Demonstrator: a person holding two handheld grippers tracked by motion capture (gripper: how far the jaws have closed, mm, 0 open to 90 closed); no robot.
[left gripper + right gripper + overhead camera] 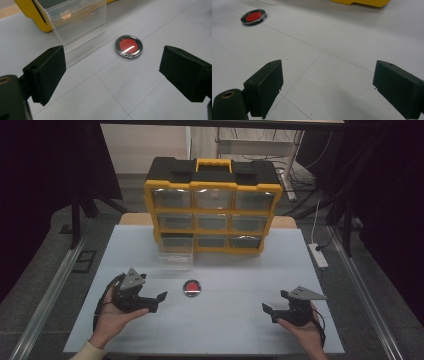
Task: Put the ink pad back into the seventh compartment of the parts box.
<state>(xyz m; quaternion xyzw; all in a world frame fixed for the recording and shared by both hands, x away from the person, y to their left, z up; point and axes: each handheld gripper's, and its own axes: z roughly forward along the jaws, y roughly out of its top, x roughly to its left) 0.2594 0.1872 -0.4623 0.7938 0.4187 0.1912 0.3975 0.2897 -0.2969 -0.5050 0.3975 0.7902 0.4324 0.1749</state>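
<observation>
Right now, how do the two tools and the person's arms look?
Both are black. The left tool and the right tool each carry a grey three-cornered plate on top and end in two blocky black jaws. A black cable loops beside each hand. A pale cream sleeve covers the left forearm.

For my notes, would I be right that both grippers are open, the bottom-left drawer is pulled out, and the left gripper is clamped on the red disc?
Not quite: the left gripper is open and apart from the red disc, which lies on the table ahead of its jaws, as the left gripper view shows. The rest holds.
</observation>
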